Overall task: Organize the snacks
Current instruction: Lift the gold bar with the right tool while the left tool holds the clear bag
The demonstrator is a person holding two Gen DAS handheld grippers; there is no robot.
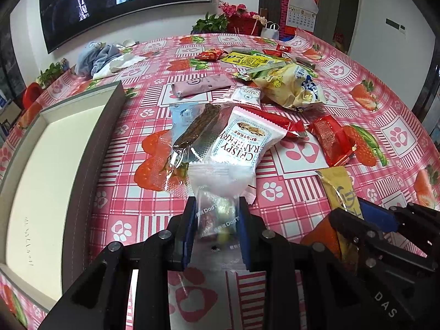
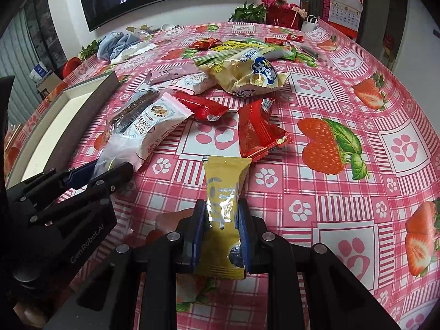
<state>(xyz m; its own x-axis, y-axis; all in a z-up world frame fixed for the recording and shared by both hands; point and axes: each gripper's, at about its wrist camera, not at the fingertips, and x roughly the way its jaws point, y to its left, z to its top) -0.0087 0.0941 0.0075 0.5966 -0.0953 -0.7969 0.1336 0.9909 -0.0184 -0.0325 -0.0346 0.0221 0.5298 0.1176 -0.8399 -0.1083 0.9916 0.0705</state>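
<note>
My left gripper (image 1: 217,209) is shut on a clear plastic snack packet (image 1: 220,181) low over the table; it also shows in the right wrist view (image 2: 110,169). My right gripper (image 2: 222,210) is shut on a yellow snack packet (image 2: 224,187), seen in the left wrist view (image 1: 342,189) too. Just beyond lie a white cranberry crisp packet (image 1: 244,140), a brown bar in clear wrap (image 1: 198,126) and red packets (image 2: 257,132). An open shallow box (image 1: 55,165) sits left of the left gripper.
More snacks are piled farther back: a yellow chip bag (image 2: 247,75), a pink packet (image 1: 203,84), green and yellow packets (image 1: 247,57). A blue cloth (image 1: 96,57) lies at the far left. Flowers (image 1: 242,18) and a TV (image 1: 115,0) stand behind the table.
</note>
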